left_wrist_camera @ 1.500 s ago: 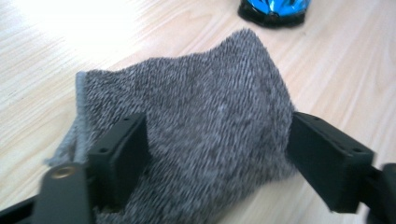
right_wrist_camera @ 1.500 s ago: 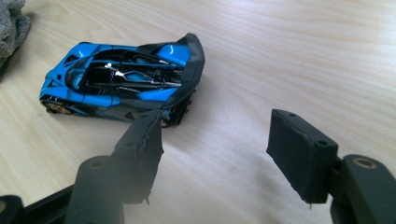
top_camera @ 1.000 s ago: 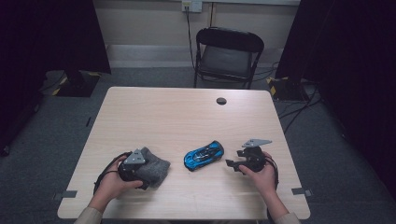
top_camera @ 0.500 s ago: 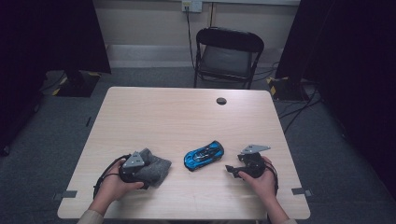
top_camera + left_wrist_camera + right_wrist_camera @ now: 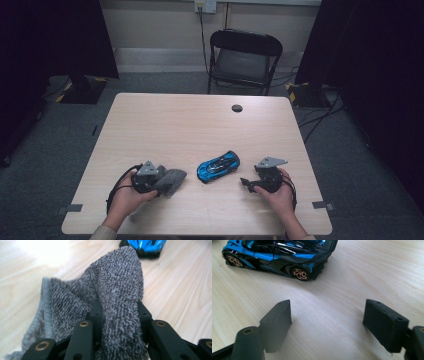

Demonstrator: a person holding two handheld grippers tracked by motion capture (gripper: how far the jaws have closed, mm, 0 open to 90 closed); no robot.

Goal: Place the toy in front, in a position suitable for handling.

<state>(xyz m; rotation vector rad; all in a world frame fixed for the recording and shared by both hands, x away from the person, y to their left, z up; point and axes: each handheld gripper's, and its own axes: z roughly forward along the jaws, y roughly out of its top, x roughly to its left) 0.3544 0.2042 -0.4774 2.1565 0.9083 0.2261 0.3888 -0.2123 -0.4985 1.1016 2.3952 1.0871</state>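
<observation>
A grey fuzzy cloth (image 5: 173,180) lies on the table's near left. My left gripper (image 5: 159,182) has just been closing, and its jaws now pinch a fold of the cloth (image 5: 117,280) between them (image 5: 117,312). A blue and black toy car (image 5: 218,166) with gold wheels stands between the two hands, just beyond the cloth's tip (image 5: 143,246). At the near right my right gripper (image 5: 245,182) points left at the car's rear (image 5: 279,255). Its jaws (image 5: 329,315) have just been opening and stand apart over bare wood, a little short of the car.
The light wooden table (image 5: 200,125) has a small black round cap (image 5: 237,108) near its far edge. A black folding chair (image 5: 245,55) stands behind the table. Cables run over the grey carpet at the right.
The cloth looks slightly more bunched at the left gripper. Both hands and the car stay about where they were.
</observation>
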